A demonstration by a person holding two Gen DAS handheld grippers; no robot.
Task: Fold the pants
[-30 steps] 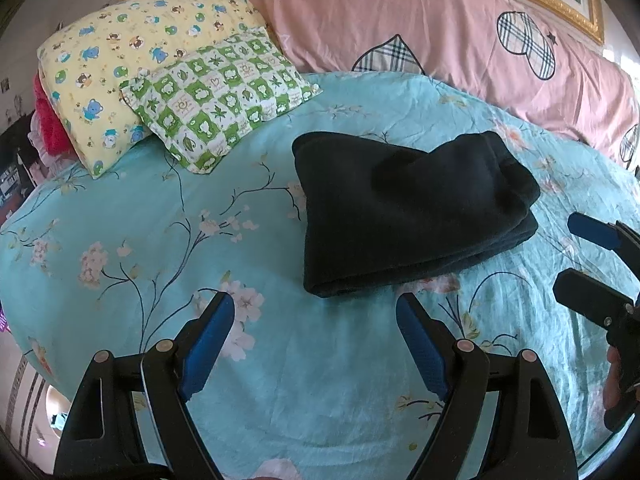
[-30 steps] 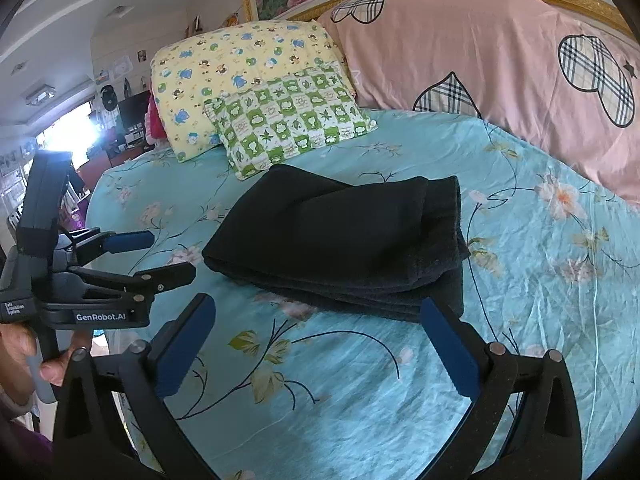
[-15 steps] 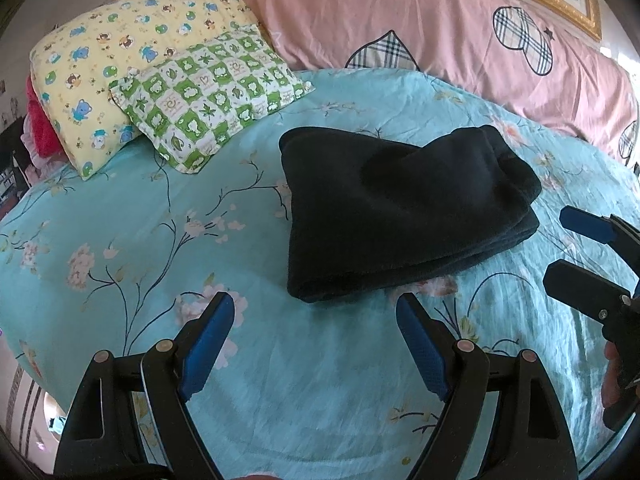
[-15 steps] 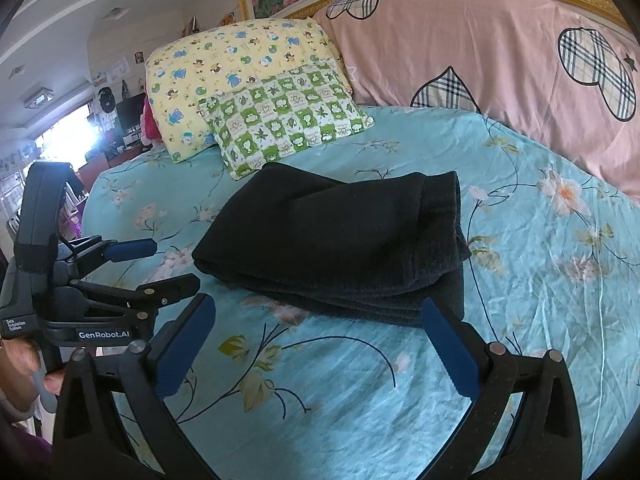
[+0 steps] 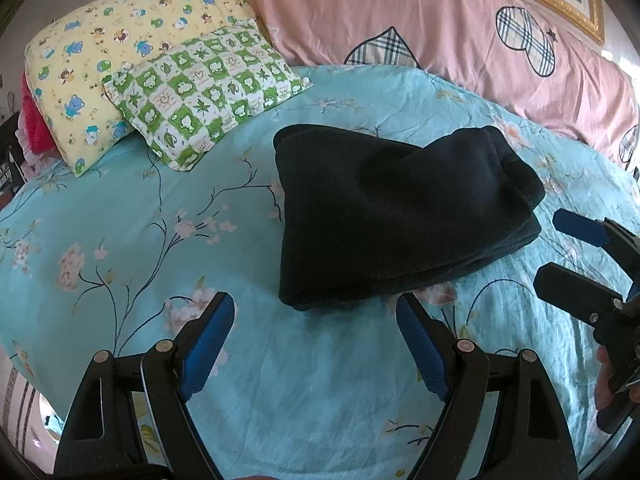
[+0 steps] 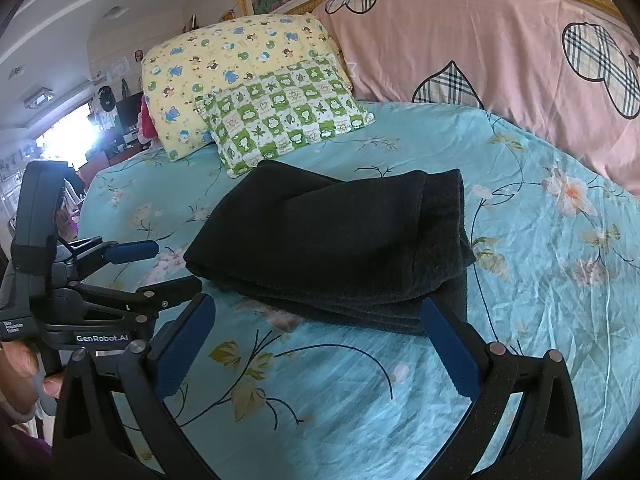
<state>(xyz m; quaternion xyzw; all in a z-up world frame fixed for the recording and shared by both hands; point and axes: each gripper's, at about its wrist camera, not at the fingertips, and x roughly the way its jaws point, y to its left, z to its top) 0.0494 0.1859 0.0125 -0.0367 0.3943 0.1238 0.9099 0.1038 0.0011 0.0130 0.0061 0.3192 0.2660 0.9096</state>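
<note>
Pants (image 5: 396,216) folded, both tongs apart.

Bright daylight, a blown-out window (image 6: 72,132) at far left, sharp centre, heavy fisheye bending and dark corners.

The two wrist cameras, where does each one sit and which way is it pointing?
Left wrist: sits on the left tool, looks forward over the bed sheet at the folded black pants; its open blue fingers show, plus the right tool at right.
Right wrist: sits on the right tool, faces the pants and pillows; the left tool and a hand show at left.
Shared: pants, green checked pillow, pink headboard cover.
</note>
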